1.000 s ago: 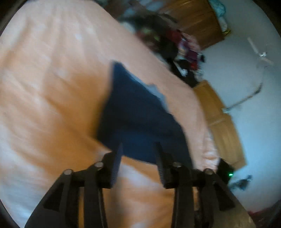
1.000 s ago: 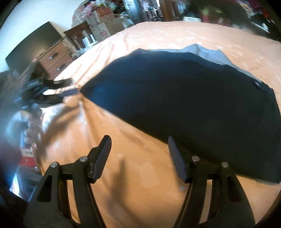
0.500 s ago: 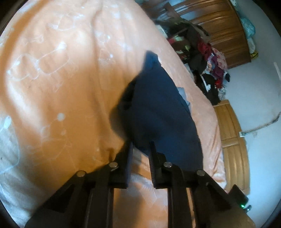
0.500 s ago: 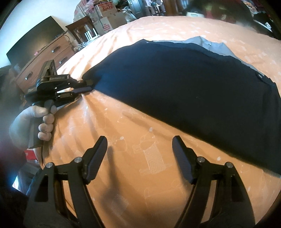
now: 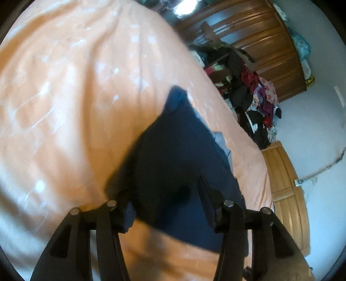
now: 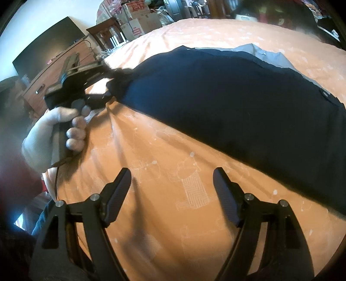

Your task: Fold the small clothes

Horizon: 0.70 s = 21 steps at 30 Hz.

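A dark navy garment [image 5: 183,151] [image 6: 227,97] lies spread flat on the orange bedsheet [image 5: 64,108], with a grey part [image 6: 270,57] showing along its far edge. My left gripper [image 5: 165,192] [image 6: 108,83] is open, its fingers wide apart around the garment's near corner, which looks bunched and slightly raised between them. A gloved hand [image 6: 49,129] holds that gripper. My right gripper [image 6: 173,190] is open over bare sheet, a little short of the garment's long near edge, with nothing between its fingers.
A pile of clothes [image 5: 259,97] and a wooden wardrobe [image 5: 270,43] stand beyond the bed's far side. A wooden dresser [image 6: 54,75] with a dark screen [image 6: 43,51], a chair and cardboard boxes [image 6: 134,19] lie past the bed on the left.
The left gripper shut on the garment's corner half a second ago and now stands open around it, pushed further over the cloth. The right gripper stayed open and hardly moved.
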Available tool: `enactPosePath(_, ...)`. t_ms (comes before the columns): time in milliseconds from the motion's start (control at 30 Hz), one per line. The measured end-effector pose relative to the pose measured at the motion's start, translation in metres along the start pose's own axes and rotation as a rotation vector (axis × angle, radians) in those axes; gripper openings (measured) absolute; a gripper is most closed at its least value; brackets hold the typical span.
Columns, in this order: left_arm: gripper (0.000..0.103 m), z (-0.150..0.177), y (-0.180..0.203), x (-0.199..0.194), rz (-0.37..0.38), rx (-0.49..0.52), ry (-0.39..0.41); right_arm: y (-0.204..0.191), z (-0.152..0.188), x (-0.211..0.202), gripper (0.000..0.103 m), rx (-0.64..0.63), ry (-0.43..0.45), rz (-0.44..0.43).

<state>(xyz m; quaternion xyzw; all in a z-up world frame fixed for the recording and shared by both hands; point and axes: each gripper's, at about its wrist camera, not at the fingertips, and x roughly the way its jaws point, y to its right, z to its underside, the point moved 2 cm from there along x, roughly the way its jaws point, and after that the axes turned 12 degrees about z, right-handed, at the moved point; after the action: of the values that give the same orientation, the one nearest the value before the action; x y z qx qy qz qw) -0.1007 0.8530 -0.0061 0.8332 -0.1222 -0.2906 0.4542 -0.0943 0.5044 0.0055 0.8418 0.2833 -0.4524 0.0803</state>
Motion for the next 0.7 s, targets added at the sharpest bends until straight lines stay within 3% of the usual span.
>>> enactPosePath(33,0.051,-0.001,0.003,0.004,-0.005,0.025,0.004,0.000,0.000,0.000,0.077,-0.003,0.002,0.000)
enactPosePath(100,0.030,-0.002,-0.002,0.010,-0.021,0.006,0.004,0.001,0.000,0.001,0.077,-0.003,0.001,0.001)
enactPosePath(167,0.020,-0.003,-0.014,0.011,-0.021,-0.045,0.020,0.002,0.000,0.002,0.077,0.005,0.000,-0.001)
enactPosePath(233,0.020,-0.003,-0.014,0.014,-0.031,-0.039,0.032,0.003,-0.002,0.001,0.077,0.019,0.003,-0.010)
enactPosePath(367,0.031,-0.005,-0.012,0.030,-0.070,-0.007,0.021,0.006,-0.022,-0.008,0.077,0.078,0.038,-0.035)
enactPosePath(467,0.031,-0.012,-0.007,0.039,-0.056,-0.004,0.024,0.004,-0.050,-0.019,0.078,0.100,0.090,-0.050)
enactPosePath(567,0.010,-0.010,0.017,0.041,-0.091,0.128,0.027,-0.002,-0.090,-0.023,0.081,0.079,0.131,-0.058)
enactPosePath(700,0.008,0.009,0.070,0.042,-0.158,0.409,0.040,-0.019,-0.165,-0.006,0.090,0.036,0.121,-0.087)
